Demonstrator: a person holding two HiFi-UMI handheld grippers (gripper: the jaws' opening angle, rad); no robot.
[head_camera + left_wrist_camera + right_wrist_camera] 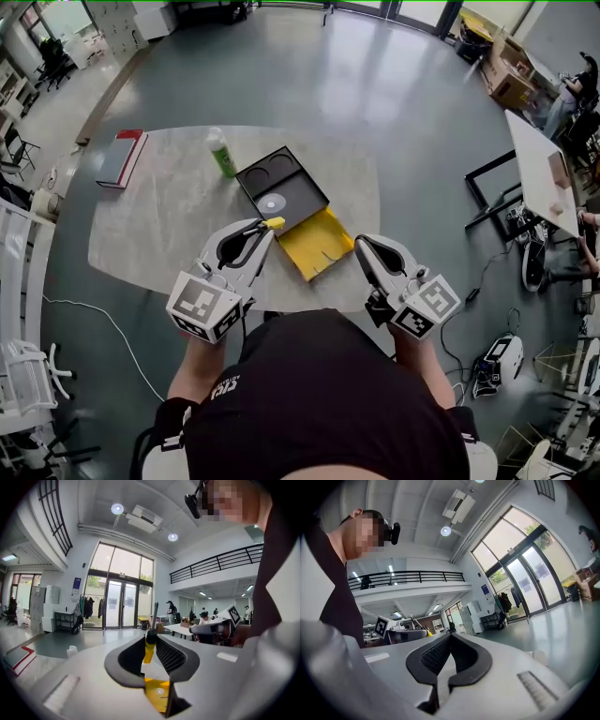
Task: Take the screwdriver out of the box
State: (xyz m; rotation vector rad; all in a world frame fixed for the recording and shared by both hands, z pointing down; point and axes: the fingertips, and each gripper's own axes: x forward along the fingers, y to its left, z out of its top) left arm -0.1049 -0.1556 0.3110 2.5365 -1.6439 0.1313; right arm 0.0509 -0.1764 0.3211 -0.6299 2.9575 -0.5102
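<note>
Yellow screwdriver (149, 652) in our grip.
Left claw (266, 229) pinches its handle; right claw (451, 634) pressed together, empty.

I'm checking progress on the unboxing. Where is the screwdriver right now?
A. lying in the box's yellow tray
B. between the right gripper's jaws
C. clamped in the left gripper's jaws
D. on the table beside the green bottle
C: the left gripper view shows the screwdriver pinched by its yellow handle between the jaws of the left gripper, not lying in the box.

One screwdriver (272, 223), one box (298, 181), one bottle (221, 153), one book (122, 157).
</note>
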